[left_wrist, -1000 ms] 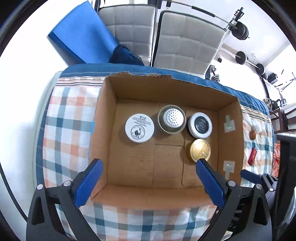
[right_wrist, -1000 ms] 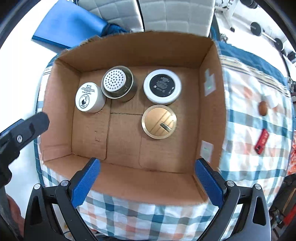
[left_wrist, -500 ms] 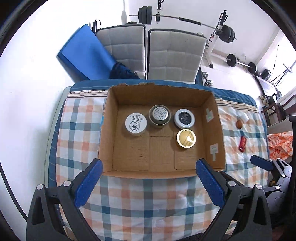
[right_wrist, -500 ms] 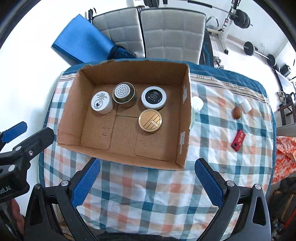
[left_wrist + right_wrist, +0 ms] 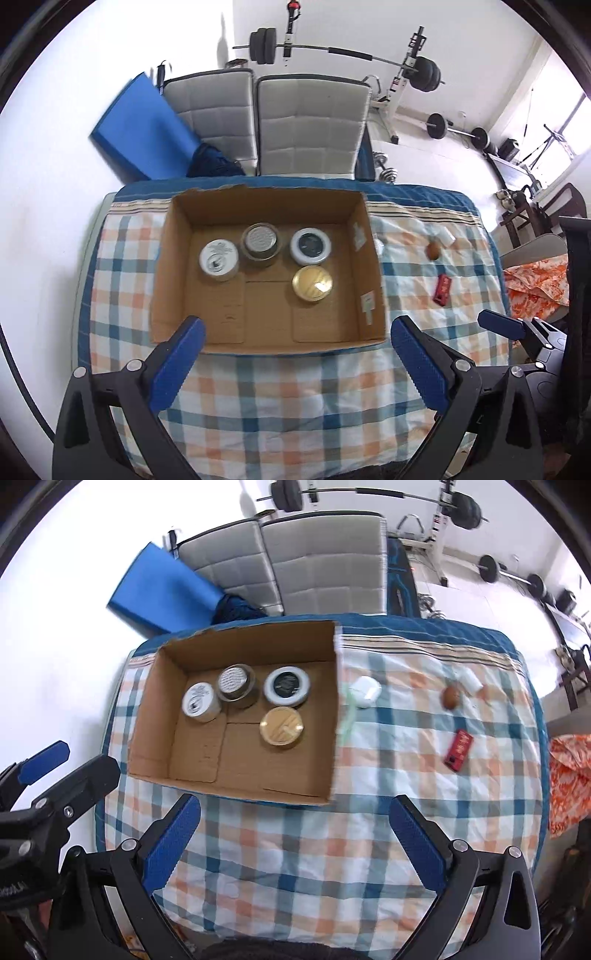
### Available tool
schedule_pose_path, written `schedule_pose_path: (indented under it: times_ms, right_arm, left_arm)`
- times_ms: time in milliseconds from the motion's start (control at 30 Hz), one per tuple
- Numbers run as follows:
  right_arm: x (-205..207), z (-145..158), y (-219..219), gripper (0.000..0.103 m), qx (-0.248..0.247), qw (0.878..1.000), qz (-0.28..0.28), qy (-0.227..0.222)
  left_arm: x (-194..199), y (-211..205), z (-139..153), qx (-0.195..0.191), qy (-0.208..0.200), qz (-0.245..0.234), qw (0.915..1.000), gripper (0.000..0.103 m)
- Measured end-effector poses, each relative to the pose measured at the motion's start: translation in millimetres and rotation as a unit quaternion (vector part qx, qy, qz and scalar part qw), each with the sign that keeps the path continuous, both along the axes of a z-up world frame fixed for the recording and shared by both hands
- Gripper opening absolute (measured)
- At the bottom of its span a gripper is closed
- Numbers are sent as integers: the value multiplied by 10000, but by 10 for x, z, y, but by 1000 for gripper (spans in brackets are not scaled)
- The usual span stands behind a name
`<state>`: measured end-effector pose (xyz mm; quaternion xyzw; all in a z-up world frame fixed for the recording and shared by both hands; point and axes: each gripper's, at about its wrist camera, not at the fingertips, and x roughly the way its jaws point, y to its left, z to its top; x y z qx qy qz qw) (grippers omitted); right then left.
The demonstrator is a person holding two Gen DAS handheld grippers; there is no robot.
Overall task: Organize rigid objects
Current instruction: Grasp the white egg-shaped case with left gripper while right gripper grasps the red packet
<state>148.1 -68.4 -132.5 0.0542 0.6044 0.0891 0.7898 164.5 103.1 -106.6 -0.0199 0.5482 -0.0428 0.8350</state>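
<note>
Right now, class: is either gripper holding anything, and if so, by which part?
Nothing is held. The left gripper and right gripper are both open and empty, above the checked cloth, short of the cardboard box.

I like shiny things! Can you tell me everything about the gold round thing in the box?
The gold round tin is a low, flat can with a shiny, metallic-looking gold lid and a paler bar across the top. It sits upright, lid closed, on the floor of the cardboard box, nearer the box's right wall, just in front of the white-rimmed black tin. Whether the two touch is unclear. No gripper touches it.
</note>
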Motion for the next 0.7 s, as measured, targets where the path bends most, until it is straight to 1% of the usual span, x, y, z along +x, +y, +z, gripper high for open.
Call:
schedule_pose_path:
  times_ms: [133,233,367,433,500,533,600,633,700]
  right_arm:
    - [59,-33,-480,103,-160,9993,-345,15]
    - [181,-163,-938,103,-266,9970,-712,129]
    - [393,-503,-1486,103,-315,9920,-1152,419]
    - [511,-716,-1727,103,-243,9888,-1341,610]
    - [628,-952,-1961,102,-50,9852,-1532,773]
    - [679,-1066,-2051,101,-38,9833,-1605,856]
    - [795,-1336,-2208,89,103,9785,-1766,1063]
    - [853,-1478,-2270,86,170,9758,-1834,1175]
    - [960,-1787,-2354,74,268,9693,-1976,1436]
  left_arm:
    - [156,-442,-70,-72,-2,-233,9997,103]
    - [346,-788,-196,-36,23,-359,9993,103]
    - [693,-1256,-517,22,303,-492,9983,103]
    - [881,-1461,-695,92,485,-540,9973,103]
    - [1038,-1632,-843,138,585,-589,9965,103]
    - [1131,-1733,-933,238,630,-611,9959,103]
    - [1279,-1872,-1077,400,696,-657,9946,103]
    - [1368,-1947,-1168,526,725,-680,9937,103]
    - [1505,-2039,-1331,756,801,-714,9913,103]
